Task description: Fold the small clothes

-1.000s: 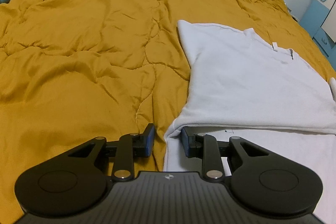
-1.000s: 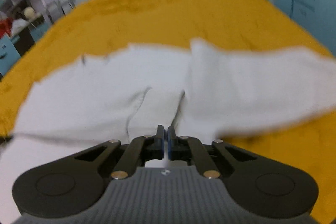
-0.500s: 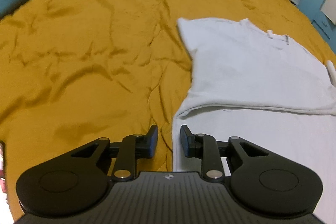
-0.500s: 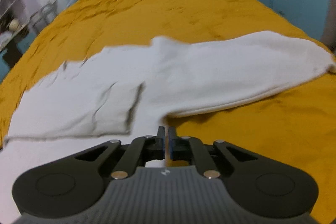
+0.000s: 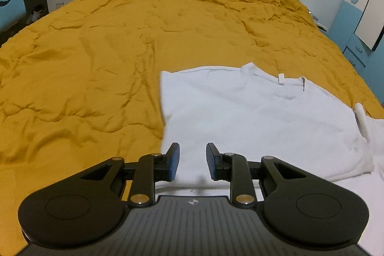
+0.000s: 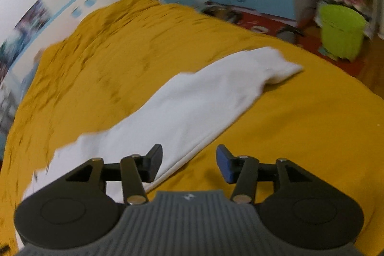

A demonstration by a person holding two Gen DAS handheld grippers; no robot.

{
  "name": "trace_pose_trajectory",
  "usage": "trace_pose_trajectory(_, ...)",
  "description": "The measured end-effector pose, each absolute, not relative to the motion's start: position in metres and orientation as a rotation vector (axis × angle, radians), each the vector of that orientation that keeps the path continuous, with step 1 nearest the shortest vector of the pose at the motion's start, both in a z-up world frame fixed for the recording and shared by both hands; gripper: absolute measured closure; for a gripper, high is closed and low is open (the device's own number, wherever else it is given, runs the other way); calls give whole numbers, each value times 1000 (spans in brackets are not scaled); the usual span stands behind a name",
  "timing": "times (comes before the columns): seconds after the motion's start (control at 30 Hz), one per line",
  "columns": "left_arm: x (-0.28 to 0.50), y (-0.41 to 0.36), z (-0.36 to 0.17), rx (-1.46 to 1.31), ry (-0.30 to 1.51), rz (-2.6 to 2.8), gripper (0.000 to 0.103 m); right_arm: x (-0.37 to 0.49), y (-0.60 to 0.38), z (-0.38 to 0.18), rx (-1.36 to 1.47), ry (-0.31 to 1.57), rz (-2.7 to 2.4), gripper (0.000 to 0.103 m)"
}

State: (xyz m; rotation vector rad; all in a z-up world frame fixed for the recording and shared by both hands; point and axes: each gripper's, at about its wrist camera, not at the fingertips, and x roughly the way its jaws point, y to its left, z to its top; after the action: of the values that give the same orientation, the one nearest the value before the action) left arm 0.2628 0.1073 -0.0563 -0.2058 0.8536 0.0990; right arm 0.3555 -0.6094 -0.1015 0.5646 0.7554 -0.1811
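Observation:
A white long-sleeved shirt (image 5: pixel 252 116) lies flat on the mustard-yellow quilt (image 5: pixel 96 59), its left side folded over the body and its collar at the far end. My left gripper (image 5: pixel 192 163) is open and empty, held just above the shirt's near left part. In the right wrist view a long white sleeve (image 6: pixel 204 100) stretches out to the right across the quilt (image 6: pixel 300 124). My right gripper (image 6: pixel 189 166) is open and empty, over the sleeve's near edge.
A green bin (image 6: pixel 340 35) and shelves stand on the floor beyond the bed's right side. Blue drawers (image 5: pixel 357 49) are at the far right, a desk and blue chair (image 5: pixel 9 4) at the far left.
My right gripper has opened, let go of the white cloth and swung to the right. My left gripper has lifted and moved right over the shirt, staying open.

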Motion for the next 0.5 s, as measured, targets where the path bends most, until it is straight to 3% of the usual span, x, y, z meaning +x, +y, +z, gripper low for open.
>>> trace_pose_trajectory(0.2,277,103,-69,-223,886,145,72,361,-675,-110,687,683,-286,48)
trace_pose_trajectory(0.5,287,100,-84,-223,946,228,72,384,-741,-146,907,623,-375,50)
